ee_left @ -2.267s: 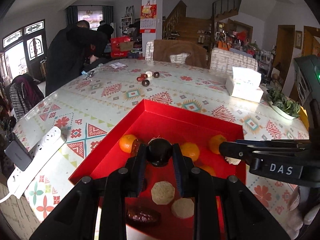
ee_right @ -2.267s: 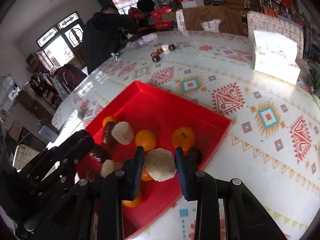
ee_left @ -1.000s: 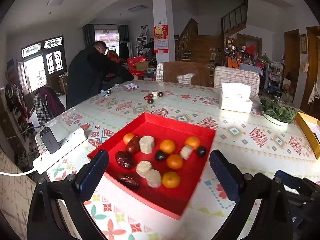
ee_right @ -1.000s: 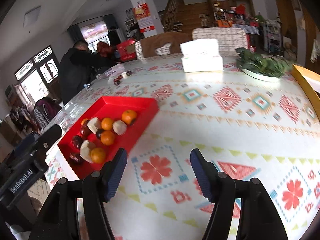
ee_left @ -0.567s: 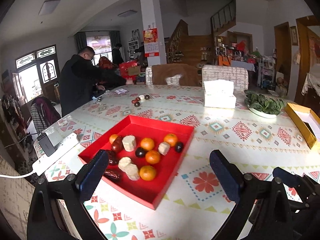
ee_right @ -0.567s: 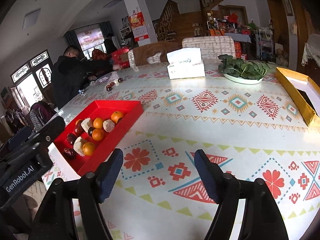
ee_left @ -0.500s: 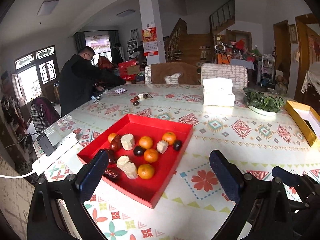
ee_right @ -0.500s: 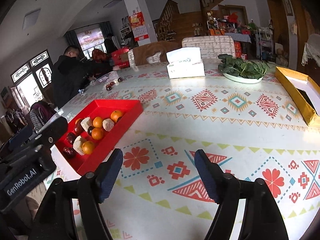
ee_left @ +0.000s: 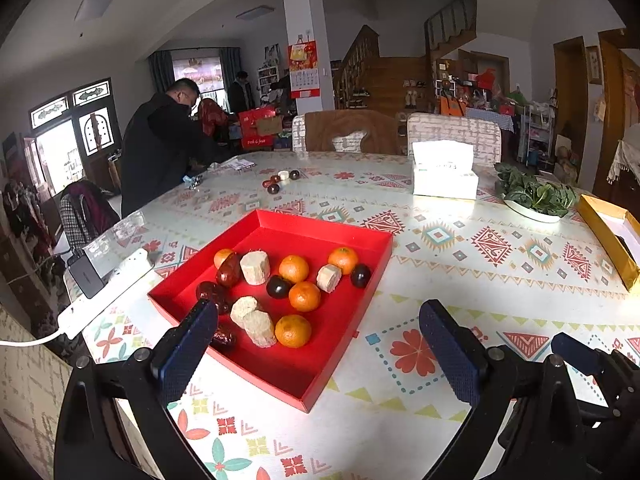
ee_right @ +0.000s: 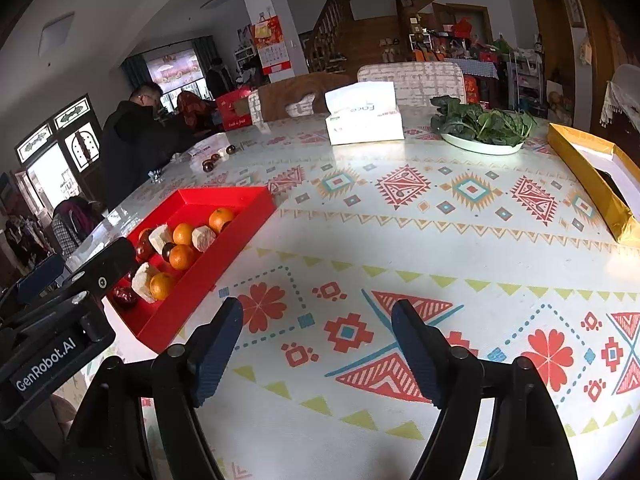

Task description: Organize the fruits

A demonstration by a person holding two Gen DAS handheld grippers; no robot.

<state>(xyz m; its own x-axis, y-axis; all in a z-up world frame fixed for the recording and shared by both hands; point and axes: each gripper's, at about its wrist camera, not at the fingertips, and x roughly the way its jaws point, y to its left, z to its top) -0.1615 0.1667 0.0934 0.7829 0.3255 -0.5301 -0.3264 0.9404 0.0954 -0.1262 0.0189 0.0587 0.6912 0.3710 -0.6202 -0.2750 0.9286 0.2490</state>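
Observation:
A red tray (ee_left: 352,332) lies on the patterned table and holds several oranges (ee_left: 293,330), pale beige pieces (ee_left: 254,267), dark round fruits (ee_left: 278,286) and red dates (ee_left: 228,271). My left gripper (ee_left: 318,338) is open and empty, held above the tray's near edge. My right gripper (ee_right: 318,344) is open and empty over bare tablecloth, to the right of the tray (ee_right: 224,256). The left gripper's body shows at the right wrist view's lower left.
A few loose dark fruits (ee_left: 280,180) lie far back on the table. A tissue box (ee_left: 445,176), a plate of greens (ee_left: 532,196) and a gold box (ee_left: 612,232) stand at right. A power strip (ee_left: 108,288) lies at the left edge. People stand beyond.
Both grippers let go of their fruit into the tray, opened wide and pulled back and up from it. In the last half second they barely moved.

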